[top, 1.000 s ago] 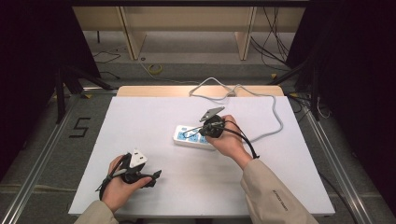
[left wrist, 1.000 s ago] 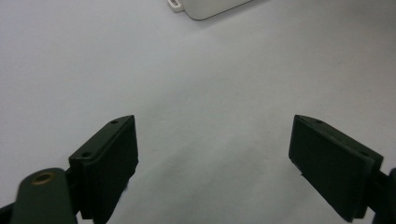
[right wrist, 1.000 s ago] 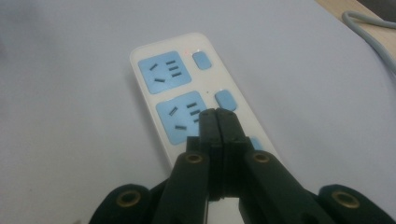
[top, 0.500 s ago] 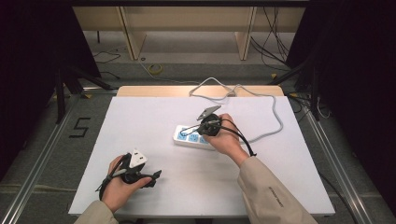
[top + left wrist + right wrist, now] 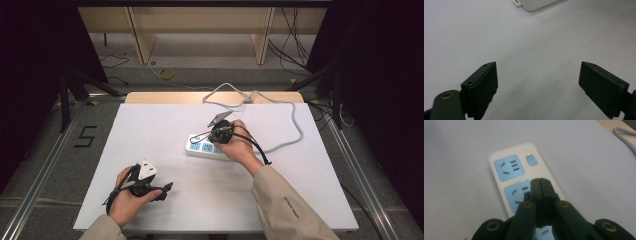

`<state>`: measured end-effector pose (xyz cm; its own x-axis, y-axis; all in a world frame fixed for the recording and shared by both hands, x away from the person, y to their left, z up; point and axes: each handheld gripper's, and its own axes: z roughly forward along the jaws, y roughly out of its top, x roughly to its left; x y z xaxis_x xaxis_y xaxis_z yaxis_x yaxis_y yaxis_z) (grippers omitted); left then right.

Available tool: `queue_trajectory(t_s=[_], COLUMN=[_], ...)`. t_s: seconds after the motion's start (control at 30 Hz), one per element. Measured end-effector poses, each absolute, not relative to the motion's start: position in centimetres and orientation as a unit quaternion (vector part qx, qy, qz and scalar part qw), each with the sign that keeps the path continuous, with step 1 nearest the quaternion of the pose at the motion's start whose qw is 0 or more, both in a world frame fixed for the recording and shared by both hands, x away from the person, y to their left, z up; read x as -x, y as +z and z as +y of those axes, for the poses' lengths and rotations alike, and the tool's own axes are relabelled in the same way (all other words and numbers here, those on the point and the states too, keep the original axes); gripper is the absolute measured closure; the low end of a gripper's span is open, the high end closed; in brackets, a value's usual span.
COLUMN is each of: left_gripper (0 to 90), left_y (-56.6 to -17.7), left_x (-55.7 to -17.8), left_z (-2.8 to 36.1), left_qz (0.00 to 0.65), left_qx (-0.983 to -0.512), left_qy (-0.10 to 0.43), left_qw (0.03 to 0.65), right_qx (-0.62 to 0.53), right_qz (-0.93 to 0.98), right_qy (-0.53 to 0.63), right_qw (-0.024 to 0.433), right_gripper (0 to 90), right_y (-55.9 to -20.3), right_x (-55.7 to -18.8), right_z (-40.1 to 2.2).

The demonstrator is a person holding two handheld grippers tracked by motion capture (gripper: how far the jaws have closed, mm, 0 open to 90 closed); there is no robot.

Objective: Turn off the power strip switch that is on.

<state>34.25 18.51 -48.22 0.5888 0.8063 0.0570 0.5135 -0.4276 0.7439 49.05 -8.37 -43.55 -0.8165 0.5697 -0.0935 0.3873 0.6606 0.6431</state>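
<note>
Left gripper (image 5: pixel 165 187) near table (image 5: pixel 150 125) edge at 7 o'clock, jaws wide apart, empty; likely parked clear of work.

Right gripper (image 5: pixel 541 185) clenched on nothing, tips over strip (image 5: pixel 516 180) mid-table, probably to poke switch (image 5: pixel 531 160); lamp beside it red.

Strip long axis 9-to-3, switch end at 9. Cord (image 5: pixel 295 125) loops off toward 1.

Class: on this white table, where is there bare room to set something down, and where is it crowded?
Bare: the far-left stretch between the power strip and the table edge, and the near-right corner. Crowded: mid-table at the strip under the right gripper, with its grey cable looping right.
</note>
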Motion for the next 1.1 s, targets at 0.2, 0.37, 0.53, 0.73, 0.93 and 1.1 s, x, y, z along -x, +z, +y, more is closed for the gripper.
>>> queue_trajectory(t_s=[0.2,0.37,0.53,0.73,0.93,1.1], left_gripper=[15.2,15.3,15.3,15.3,15.3,15.2], left_y=[-48.2,-48.2,-48.2,-48.2,-48.2,-48.2], left_x=[-34.3,-34.3,-34.3,-34.3,-34.3,-34.3], left_z=[18.5,18.5,18.5,18.5,18.5,18.5], left_qz=[0.403,0.403,0.403,0.402,0.402,0.401], left_qx=[-0.819,-0.819,-0.819,-0.82,-0.82,-0.82], left_qy=[0.208,0.207,0.207,0.207,0.207,0.207], left_qw=[0.352,0.352,0.353,0.352,0.352,0.352], right_qx=[-0.262,-0.262,-0.26,-0.258,-0.262,-0.263], right_qz=[0.902,0.903,0.903,0.904,0.904,0.904], right_qy=[0.31,0.309,0.309,0.31,0.309,0.307], right_qw=[0.144,0.142,0.144,0.143,0.141,0.142], right_gripper=[90.0,90.0,90.0,90.0,90.0,90.0], right_y=[-43.7,-43.7,-43.5,-43.4,-43.4,-43.4], right_x=[-49.3,-49.5,-49.7,-49.9,-50.1,-50.2], right_z=[-8.0,-7.8,-7.5,-7.2,-7.0,-6.8])
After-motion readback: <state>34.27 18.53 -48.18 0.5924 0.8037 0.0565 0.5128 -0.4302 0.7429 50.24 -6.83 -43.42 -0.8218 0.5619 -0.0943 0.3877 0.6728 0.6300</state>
